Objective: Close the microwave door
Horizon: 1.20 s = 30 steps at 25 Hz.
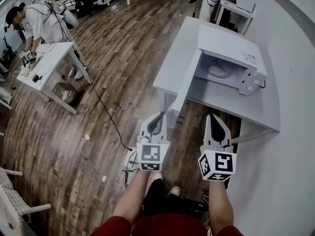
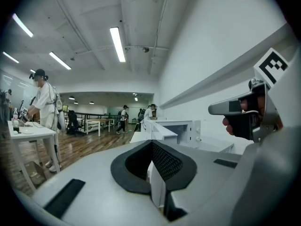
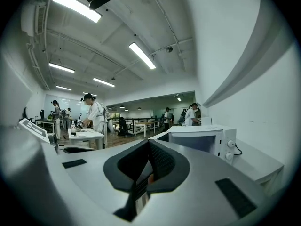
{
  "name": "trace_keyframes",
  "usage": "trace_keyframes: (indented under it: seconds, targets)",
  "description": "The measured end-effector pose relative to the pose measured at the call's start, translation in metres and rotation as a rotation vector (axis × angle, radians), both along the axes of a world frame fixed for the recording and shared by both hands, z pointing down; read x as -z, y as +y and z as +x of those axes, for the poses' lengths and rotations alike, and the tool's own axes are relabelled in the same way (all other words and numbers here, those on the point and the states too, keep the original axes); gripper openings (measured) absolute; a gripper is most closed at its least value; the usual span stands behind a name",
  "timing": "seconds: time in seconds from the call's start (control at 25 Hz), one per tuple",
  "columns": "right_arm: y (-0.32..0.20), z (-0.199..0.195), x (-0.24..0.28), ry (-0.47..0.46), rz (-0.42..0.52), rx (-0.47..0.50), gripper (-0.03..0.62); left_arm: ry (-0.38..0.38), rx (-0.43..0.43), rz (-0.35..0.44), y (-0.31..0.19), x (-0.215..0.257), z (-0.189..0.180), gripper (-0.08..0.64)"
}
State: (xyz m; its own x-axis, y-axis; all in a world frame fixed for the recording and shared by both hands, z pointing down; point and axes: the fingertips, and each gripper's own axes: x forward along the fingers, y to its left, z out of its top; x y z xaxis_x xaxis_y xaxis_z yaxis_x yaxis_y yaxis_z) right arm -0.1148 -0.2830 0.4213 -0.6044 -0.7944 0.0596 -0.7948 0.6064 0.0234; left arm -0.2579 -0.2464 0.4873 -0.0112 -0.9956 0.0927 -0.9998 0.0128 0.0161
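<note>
A white microwave [image 1: 231, 48] stands on a white table [image 1: 246, 109] at the upper right of the head view. Its door [image 1: 186, 87] is swung wide open toward me, and a turntable plate [image 1: 219, 72] shows in the cavity. My left gripper [image 1: 156, 124] and right gripper [image 1: 216, 127] hang side by side in front of the table, short of the door, both shut and empty. The microwave [image 2: 181, 128] lies ahead of the left gripper [image 2: 151, 147] in its own view. In the right gripper view the microwave [image 3: 200, 139] with its two knobs is ahead and to the right of the right gripper [image 3: 149, 147].
A white wall runs along the right. At the left a person [image 1: 37, 21] bends over a small white table [image 1: 49, 65]. A black cable [image 1: 106, 112] trails across the wooden floor toward my feet. More tables and people stand far back.
</note>
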Motion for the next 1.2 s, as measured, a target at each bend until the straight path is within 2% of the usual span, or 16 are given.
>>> trace_keyframes:
  seconds: [0.36,0.76,1.2]
  targets:
    - [-0.019,-0.004,-0.031,0.031,-0.05,-0.055,0.026,0.026,-0.053,-0.074,-0.026,-0.044,-0.004,0.026]
    - [-0.022,0.004,-0.034,0.041,-0.052,-0.118,0.026,0.04,-0.123,-0.081,-0.034,-0.052,0.01,0.026]
    - [-0.019,0.053,-0.034,0.034,-0.017,-0.25,0.026,0.024,-0.278,-0.054,-0.053,-0.053,0.071,0.026]
